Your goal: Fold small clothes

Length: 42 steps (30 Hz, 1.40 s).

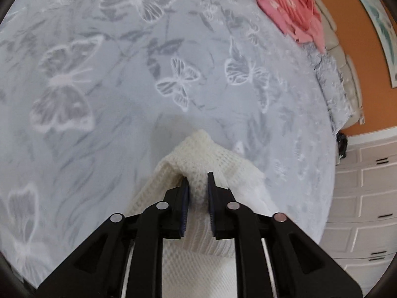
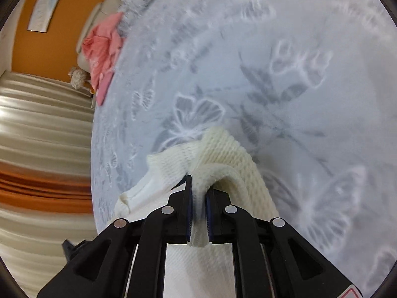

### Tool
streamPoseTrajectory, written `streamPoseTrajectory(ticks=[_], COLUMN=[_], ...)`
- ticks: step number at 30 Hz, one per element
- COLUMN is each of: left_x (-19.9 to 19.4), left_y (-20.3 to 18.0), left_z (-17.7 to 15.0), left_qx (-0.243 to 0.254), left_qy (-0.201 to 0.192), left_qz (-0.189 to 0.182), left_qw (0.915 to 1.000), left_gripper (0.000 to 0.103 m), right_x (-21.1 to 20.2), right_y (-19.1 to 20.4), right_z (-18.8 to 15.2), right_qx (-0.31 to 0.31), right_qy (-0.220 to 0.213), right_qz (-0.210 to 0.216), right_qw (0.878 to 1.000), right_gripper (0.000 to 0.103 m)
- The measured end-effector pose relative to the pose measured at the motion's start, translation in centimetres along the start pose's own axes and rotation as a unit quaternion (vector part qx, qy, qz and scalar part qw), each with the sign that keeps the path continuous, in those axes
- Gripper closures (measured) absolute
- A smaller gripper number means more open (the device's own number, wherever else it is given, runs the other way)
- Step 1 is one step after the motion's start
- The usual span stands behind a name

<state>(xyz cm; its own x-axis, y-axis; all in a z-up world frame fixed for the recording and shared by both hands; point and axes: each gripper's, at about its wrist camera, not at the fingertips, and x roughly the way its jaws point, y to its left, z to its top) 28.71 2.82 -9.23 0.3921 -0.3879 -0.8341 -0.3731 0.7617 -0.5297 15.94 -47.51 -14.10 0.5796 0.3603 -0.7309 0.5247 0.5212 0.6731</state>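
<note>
A cream knitted garment (image 1: 198, 154) hangs from my left gripper (image 1: 197, 177), whose jaws are shut on a bunched fold of it above the grey butterfly-patterned bedspread (image 1: 111, 74). The same cream knitted garment (image 2: 223, 151) is pinched in my right gripper (image 2: 198, 181), jaws shut on another fold, with the fabric draping down toward the camera. Most of the garment is hidden below both grippers.
A pile of pink clothes (image 1: 292, 12) lies at the far edge of the bed; it also shows in the right wrist view (image 2: 104, 49). A white drawer unit (image 1: 364, 198) stands beside the bed. Striped curtains (image 2: 42, 136) and an orange wall (image 2: 67, 17) border the other side.
</note>
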Motion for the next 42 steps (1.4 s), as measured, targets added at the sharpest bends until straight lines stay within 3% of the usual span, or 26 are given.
streamPoseTrajectory(ticks=[2,3,4,5,6,7,9,11,14,16,20,23,24,25,26,27,29,32,34,37,38,40,42], left_x=[0.6,0.0,-0.9,-1.9,-3.5,-5.1,-7.0,-8.2,-8.3,-7.9,-7.7,-6.9,-6.4,-5.9,-5.6,-5.4,-6.1,-7.9,-7.8,-6.6,-6.6,-6.8,-7.6], left_y=[0.0,0.3,0.5,0.8,1.2,1.6,2.0,2.1,1.5,1.6,3.2,4.3,4.7,4.9,5.3,5.7,5.9,6.2,7.3,8.7,8.7,7.9,7.2], left_z=[0.4,0.6,0.7,0.8,0.7,0.4,-0.3,-2.0,-4.5,-6.2,-9.3,-11.1,-11.5,-11.7,-11.8,-11.6,-11.2,-10.4,-10.1,-10.8,-11.1,-11.6,-11.7], left_qx=[0.010,0.012,0.012,0.014,0.022,0.033,0.060,0.091,0.139,0.160,0.189,0.209,0.208,0.206,0.200,0.186,0.177,0.192,0.186,0.186,0.188,0.198,0.201], left_qy=[0.007,0.001,-0.009,-0.024,-0.051,-0.077,-0.089,-0.079,-0.077,-0.056,-0.029,0.002,0.016,0.029,0.039,0.046,0.039,0.031,0.051,0.063,0.055,0.046,0.042], left_qz=[-0.016,-0.045,-0.061,-0.069,-0.071,-0.064,-0.062,-0.051,-0.007,0.017,0.037,0.049,0.058,0.061,0.064,0.063,0.070,0.092,0.101,0.123,0.124,0.125,0.106], left_qw=[0.9998,0.9989,0.9980,0.9972,0.9959,0.9944,0.9923,0.9915,0.9873,0.9854,0.9810,0.9766,0.9762,0.9762,0.9770,0.9795,0.9810,0.9765,0.9760,0.9729,0.9727,0.9711,0.9728], left_gripper=[0.083,0.079,0.067,0.057,0.035,0.026,0.026,0.026,0.026,0.026,0.032,0.051,0.065,0.082,0.090,0.092,0.094,0.094,0.094,0.093,0.093,0.082,0.070], right_x=[-0.5,-1.4,-2.3,-3.3,-5.1,-6.6,-8.6,-8.3,-6.7,-6.0,-7.3,-6.9,-6.6,-6.4,-6.2,-6.1,-7.2,-10.4,-11.5,-10.5,-10.0,-11.4,-13.0], right_y=[0.3,0.5,0.7,1.0,1.4,1.5,1.6,1.9,2.5,2.6,0.0,-1.4,-1.7,-1.8,-2.0,-2.1,-1.8,-3.0,-5.2,-8.6,-9.6,-10.0,-8.4], right_z=[0.2,0.1,-0.1,-0.5,-1.3,-2.1,-4.3,-5.9,-8.9,-11.6,-15.1,-17.0,-17.3,-17.5,-17.3,-16.8,-16.1,-14.9,-14.6,-15.0,-15.3,-15.6,-15.5], right_qx=[-0.016,-0.025,-0.035,-0.048,-0.069,-0.087,-0.121,-0.148,-0.194,-0.225,-0.229,-0.229,-0.229,-0.224,-0.216,-0.201,-0.203,-0.198,-0.184,-0.164,-0.156,-0.129,-0.135], right_qy=[-0.003,-0.010,-0.018,-0.031,-0.064,-0.097,-0.127,-0.109,-0.063,-0.047,-0.032,0.001,0.005,0.007,0.010,0.016,-0.001,-0.024,-0.017,0.010,0.026,0.008,-0.015], right_qz=[0.019,0.040,0.057,0.064,0.043,0.029,0.031,0.007,-0.053,-0.103,-0.124,-0.119,-0.118,-0.115,-0.105,-0.104,-0.120,-0.147,-0.163,-0.221,-0.223,-0.194,-0.170], right_qw=[1.000,0.999,0.998,0.996,0.995,0.991,0.984,0.983,0.978,0.968,0.965,0.966,0.966,0.968,0.971,0.974,0.972,0.969,0.969,0.961,0.962,0.972,0.976], right_gripper=[0.089,0.087,0.082,0.061,0.045,0.029,0.031,0.047,0.047,0.047,0.047,0.047,0.046,0.054,0.089,0.093,0.095,0.096,0.099,0.103,0.103,0.102,0.090])
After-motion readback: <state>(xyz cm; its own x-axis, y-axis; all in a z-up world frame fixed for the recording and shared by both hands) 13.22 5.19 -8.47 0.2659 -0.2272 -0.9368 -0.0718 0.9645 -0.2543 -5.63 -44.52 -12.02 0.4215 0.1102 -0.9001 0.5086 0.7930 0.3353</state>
